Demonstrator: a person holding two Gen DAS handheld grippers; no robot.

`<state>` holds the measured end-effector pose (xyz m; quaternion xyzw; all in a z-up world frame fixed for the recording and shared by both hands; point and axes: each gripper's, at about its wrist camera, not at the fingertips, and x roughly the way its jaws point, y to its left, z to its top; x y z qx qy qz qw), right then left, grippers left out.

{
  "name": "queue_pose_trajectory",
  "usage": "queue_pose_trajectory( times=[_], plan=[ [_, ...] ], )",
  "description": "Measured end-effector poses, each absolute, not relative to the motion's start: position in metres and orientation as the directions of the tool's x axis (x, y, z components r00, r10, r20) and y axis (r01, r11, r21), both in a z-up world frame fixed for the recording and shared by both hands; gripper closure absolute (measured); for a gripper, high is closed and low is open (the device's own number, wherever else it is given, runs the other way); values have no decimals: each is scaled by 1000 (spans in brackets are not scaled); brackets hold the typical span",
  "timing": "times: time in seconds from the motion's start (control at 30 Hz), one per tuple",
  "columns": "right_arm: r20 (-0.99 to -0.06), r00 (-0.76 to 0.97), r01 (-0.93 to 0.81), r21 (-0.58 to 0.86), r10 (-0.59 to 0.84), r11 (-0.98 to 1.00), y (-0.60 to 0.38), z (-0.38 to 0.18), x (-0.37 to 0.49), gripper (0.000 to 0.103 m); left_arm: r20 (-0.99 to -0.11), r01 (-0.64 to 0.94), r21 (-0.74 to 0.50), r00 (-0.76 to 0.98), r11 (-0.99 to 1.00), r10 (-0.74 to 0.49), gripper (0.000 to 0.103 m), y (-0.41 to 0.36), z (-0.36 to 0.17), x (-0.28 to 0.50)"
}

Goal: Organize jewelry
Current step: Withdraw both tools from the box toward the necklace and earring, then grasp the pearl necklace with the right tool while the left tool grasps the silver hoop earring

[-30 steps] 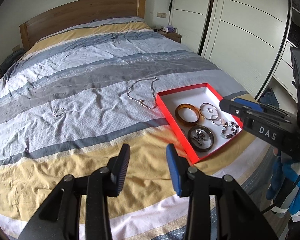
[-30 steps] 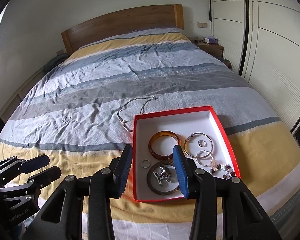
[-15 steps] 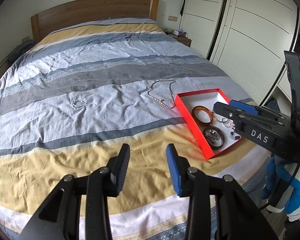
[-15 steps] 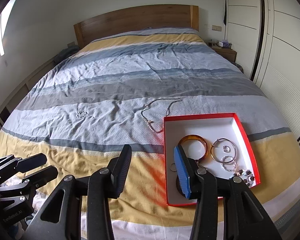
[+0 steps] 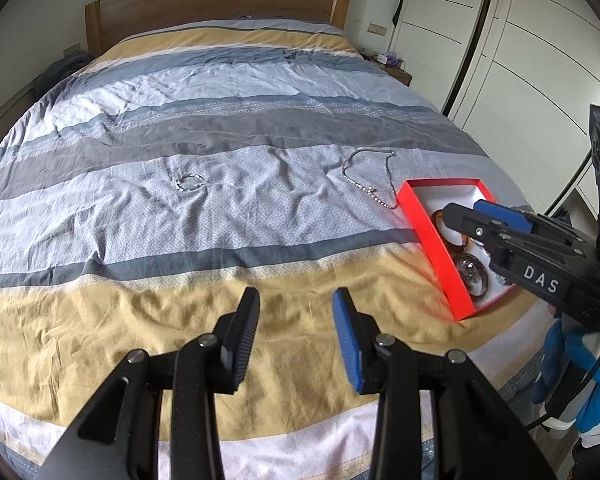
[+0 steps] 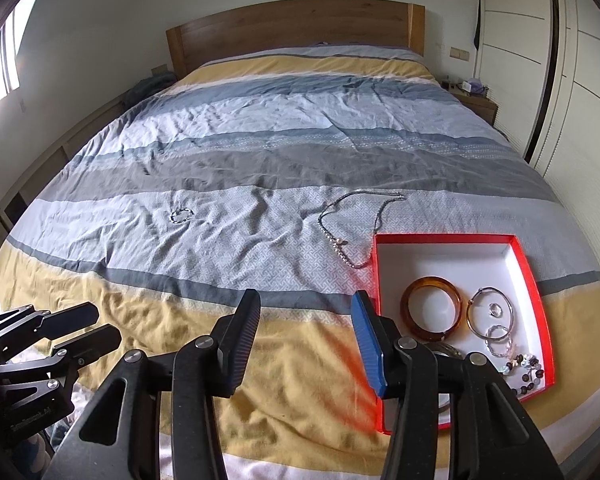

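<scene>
Right gripper (image 6: 305, 344) jaws opening, nothing held; left gripper (image 5: 296, 336) parted, empty. Necklace (image 6: 342, 240) at 12 o'clock, still outside the box (image 6: 528, 264).

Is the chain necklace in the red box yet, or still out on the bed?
Out. The necklace lies spread on the bedspread, just beyond the red box's far left corner.

You are looking at a box (image 6: 530, 280) sitting on the bed (image 6: 260, 168), bangles (image 6: 432, 314) lying inside it; a necklace (image 6: 336, 240) is lying just left of it, a small bracelet (image 6: 181, 215) farther left.
</scene>
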<state>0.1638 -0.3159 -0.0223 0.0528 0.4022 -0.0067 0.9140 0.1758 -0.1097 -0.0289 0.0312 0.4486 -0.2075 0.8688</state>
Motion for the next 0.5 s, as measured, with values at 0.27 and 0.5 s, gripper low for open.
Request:
queue_pose_trajectory(
  times=[0.27,0.5],
  plan=[
    [-747,662,20,92,56,996,-304,-35,191,52,-822,339,-124,492,932,-288,67,-97,-53,201],
    [-745,664,-1,88,66,996,-305,-39,218,44,-836,270,-115,493,956,-240,54,-75,-71,229]
  ],
)
